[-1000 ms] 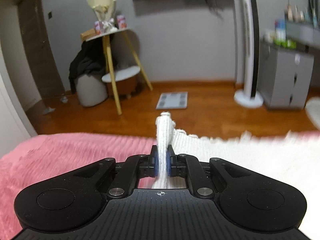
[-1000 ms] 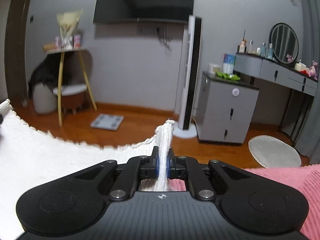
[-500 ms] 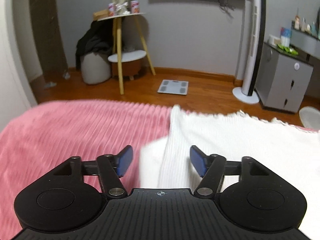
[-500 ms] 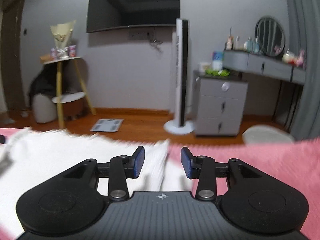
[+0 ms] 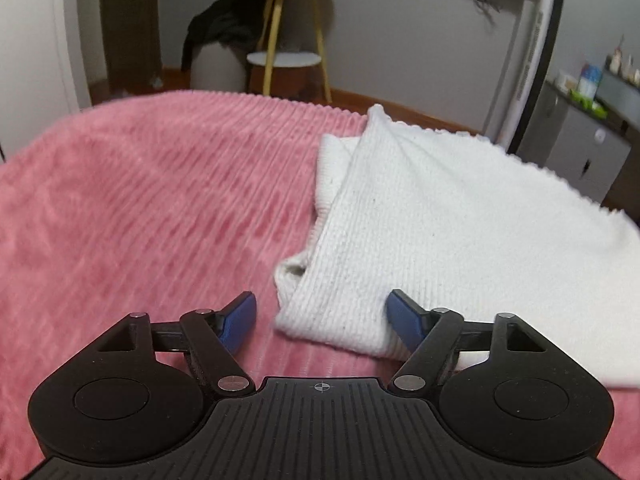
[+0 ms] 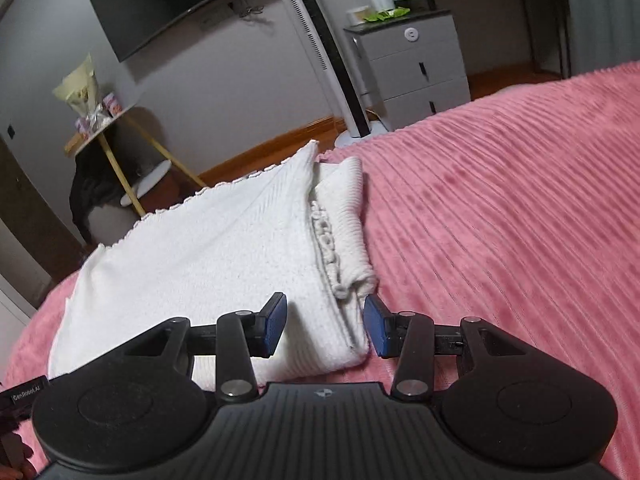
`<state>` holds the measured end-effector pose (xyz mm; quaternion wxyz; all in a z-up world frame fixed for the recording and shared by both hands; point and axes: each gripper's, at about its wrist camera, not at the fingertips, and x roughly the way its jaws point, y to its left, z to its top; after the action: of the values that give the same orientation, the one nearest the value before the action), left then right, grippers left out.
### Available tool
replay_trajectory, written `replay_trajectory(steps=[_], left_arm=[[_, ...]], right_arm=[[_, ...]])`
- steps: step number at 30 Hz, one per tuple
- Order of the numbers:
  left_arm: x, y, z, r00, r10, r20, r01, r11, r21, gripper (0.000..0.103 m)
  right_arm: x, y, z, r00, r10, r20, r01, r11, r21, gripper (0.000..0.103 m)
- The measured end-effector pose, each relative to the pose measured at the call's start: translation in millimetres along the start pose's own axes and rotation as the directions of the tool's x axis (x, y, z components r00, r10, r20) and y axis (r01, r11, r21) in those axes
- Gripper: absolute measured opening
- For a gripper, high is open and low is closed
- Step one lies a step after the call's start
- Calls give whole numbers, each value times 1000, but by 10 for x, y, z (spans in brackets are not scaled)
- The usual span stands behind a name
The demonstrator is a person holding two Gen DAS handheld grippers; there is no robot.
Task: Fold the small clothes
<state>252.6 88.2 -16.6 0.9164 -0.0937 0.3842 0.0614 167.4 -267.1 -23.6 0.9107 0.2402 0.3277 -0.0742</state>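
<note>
Two grippers, both with jaws apart and pressing on nothing. The left gripper (image 5: 321,318) and the right gripper (image 6: 326,330) each have a near corner of the garment lying loose between the blue pads. One white knit garment (image 5: 440,216) lies folded on one pink ribbed blanket (image 5: 140,208). Beyond it stand one yellow-legged side table (image 5: 288,20), one tower fan (image 6: 320,52) and one grey drawer cabinet (image 6: 416,64).

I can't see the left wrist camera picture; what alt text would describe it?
A folded white ribbed knit garment lies on a pink ribbed blanket, one folded corner between the open blue-padded fingers of the black left gripper, which do not pinch it. Behind stand a yellow-legged side table and a grey drawer cabinet.
</note>
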Motion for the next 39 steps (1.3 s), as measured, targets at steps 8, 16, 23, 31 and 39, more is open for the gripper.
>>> replay_trajectory(steps=[8, 16, 23, 31, 39], left_arm=[[74, 197, -32, 997, -79, 5, 79, 988, -131, 55], [-103, 175, 98, 992, -116, 46, 121, 982, -141, 16], [-24, 189, 72, 1000, -24, 15, 24, 999, -31, 15], [-111, 416, 73, 995, -96, 19, 98, 986, -134, 46], [-73, 82, 271, 994, -98, 51, 101, 993, -58, 66]], right_arm=[[186, 8, -67, 994, 104, -43, -106, 993, -48, 33], [94, 30, -13, 995, 98, 16, -95, 985, -144, 8], [-16, 66, 30, 995, -25, 100, 48, 971, -235, 7], [-6, -217, 160, 996, 76, 40, -73, 995, -60, 21], [-83, 58, 72, 985, 78, 155, -48, 981, -190, 21]])
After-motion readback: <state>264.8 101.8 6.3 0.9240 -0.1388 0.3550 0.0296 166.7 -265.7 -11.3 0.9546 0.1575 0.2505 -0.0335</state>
